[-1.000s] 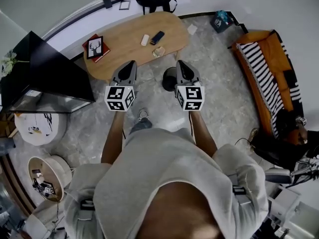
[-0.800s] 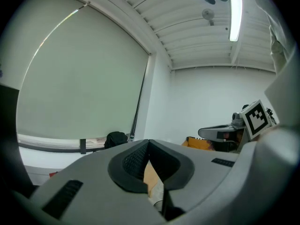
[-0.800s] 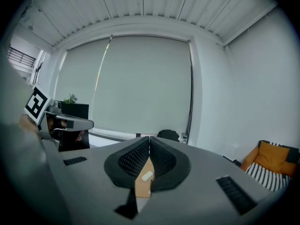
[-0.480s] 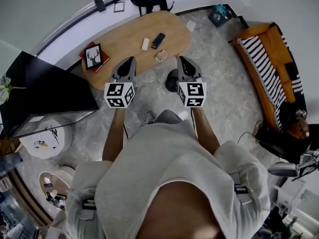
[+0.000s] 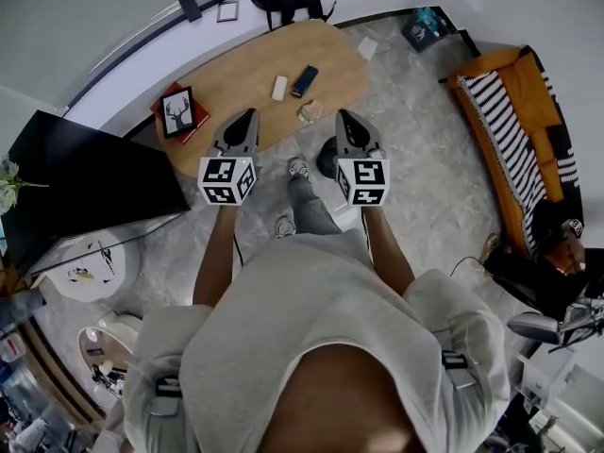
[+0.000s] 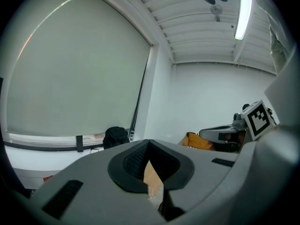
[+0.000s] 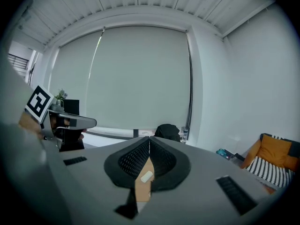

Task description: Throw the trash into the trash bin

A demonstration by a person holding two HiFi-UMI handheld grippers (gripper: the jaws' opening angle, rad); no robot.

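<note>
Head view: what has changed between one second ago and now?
The person has stepped toward the wooden table; one leg now reaches forward. The left gripper and the right gripper stay shut and empty, side by side.

No legible text, brand or number was found. Only square black-and-white code patterns were noted, on white plastic cube (image 5: pixel 226 180) at 10 o'clock and second white cube (image 5: pixel 363 181) at 2 o'clock.

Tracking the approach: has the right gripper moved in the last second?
Yes. The right gripper has come forward, closer to the table and the trash on it.
</note>
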